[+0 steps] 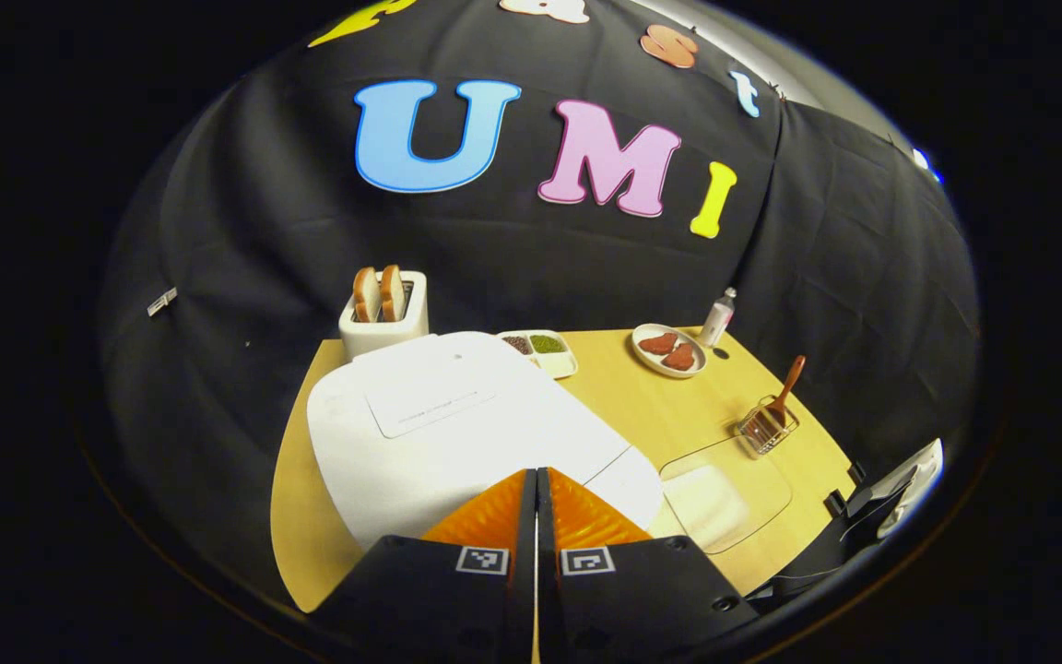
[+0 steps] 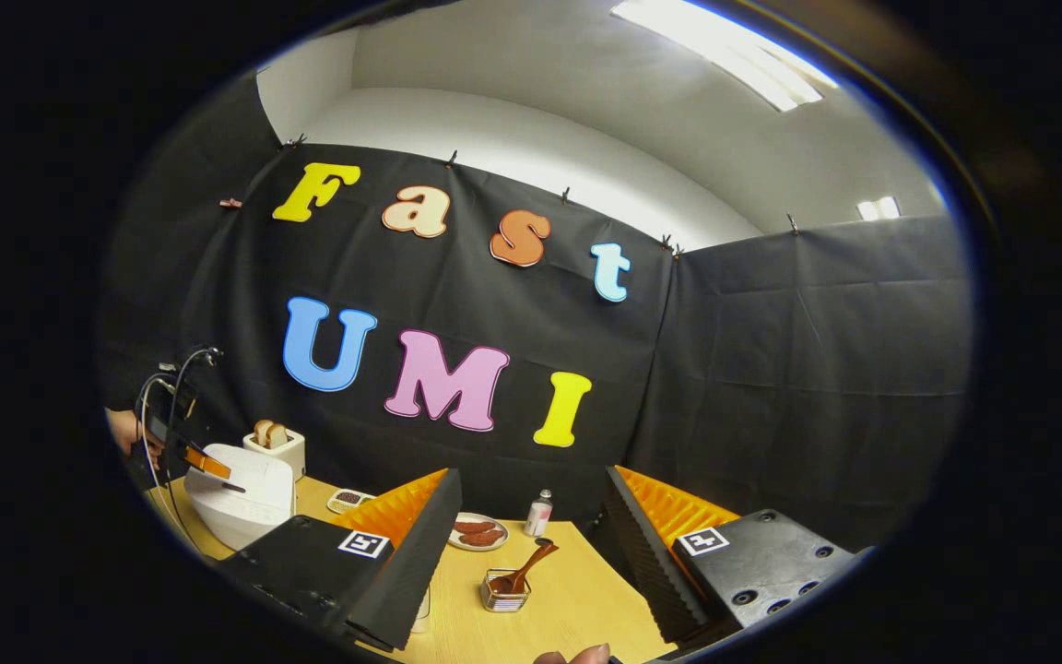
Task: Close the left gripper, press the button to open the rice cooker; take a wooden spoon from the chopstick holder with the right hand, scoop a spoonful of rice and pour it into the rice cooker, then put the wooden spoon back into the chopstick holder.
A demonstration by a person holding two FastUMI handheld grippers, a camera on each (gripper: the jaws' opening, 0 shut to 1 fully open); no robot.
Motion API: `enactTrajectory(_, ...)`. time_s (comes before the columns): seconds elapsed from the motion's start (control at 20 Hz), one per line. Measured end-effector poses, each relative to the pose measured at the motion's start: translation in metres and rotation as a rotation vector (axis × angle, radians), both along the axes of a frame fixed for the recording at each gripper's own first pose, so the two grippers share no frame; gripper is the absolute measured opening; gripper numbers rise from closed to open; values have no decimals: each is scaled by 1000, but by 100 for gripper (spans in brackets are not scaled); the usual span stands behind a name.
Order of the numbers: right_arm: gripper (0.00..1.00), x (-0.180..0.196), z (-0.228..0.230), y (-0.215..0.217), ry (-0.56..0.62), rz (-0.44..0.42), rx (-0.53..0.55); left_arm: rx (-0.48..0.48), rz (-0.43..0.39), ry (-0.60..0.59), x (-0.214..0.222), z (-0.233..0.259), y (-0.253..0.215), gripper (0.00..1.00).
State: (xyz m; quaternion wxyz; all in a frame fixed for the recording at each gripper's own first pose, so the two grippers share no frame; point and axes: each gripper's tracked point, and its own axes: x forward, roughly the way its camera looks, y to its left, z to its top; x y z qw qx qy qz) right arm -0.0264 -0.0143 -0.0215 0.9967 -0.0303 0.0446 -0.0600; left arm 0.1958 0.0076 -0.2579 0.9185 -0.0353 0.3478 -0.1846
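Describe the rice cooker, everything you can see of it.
The rice cooker is a white, smooth, rounded box that looks like plastic, with a flat lid carrying a pale rectangular panel. A seam sets off a smaller front section. Its lid is down. It sits on the wooden table, at the table's left side in the left gripper view, just in front of the toaster. The shut left gripper hangs over its front edge; contact can't be judged.

You're looking at black cloth walls (image 2: 771,369) round a pale wooden bench (image 2: 577,590), white ceiling (image 2: 531,83) overhead, strip lights (image 2: 725,51) glowing.
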Motion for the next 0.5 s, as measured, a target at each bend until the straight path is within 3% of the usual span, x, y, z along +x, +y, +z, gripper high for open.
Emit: enactTrajectory(0.5,97,-2,-5,-11,17,-25,-10,14,28,45,10,-23,-1,7)
